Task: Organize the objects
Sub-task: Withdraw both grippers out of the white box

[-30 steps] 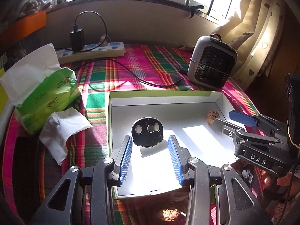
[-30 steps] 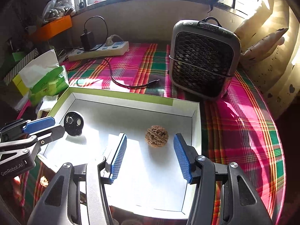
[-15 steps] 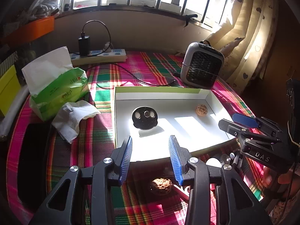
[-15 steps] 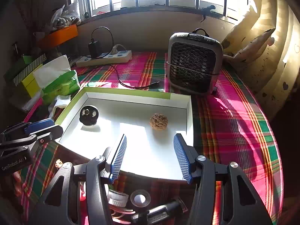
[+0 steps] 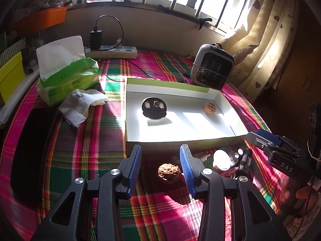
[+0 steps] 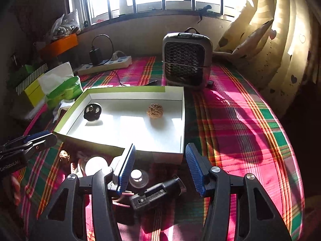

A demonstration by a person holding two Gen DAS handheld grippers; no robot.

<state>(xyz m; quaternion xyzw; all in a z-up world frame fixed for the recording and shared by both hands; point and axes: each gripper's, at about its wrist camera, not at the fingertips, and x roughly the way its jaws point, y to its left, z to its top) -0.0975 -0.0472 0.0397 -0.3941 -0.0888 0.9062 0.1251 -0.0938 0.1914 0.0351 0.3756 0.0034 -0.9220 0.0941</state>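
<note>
A white shallow box with a green rim (image 5: 166, 83) (image 6: 124, 89) lies on the plaid cloth. In it are a black disc with round holes (image 5: 154, 108) (image 6: 92, 111) and a walnut (image 5: 209, 107) (image 6: 154, 110). A second walnut (image 5: 169, 171) (image 6: 64, 155) lies on the cloth in front of the box, just past my open, empty left gripper (image 5: 160, 166). My right gripper (image 6: 160, 166) is open and empty above a black device (image 6: 158, 192), a clear round cap (image 6: 138, 177) and a white round object (image 6: 95, 163) (image 5: 221, 158).
A small grey fan heater (image 5: 212, 69) (image 6: 187, 60) stands behind the box. A green tissue pack (image 5: 66, 76) and a crumpled tissue (image 5: 82, 104) lie left of it. A power strip with a charger (image 5: 112, 51) and cable sits at the back. A curtain (image 6: 276, 40) hangs right.
Both grippers have pulled back and up from inside the box to in front of its near edge. The loose walnut and small items on the cloth have come into view.
</note>
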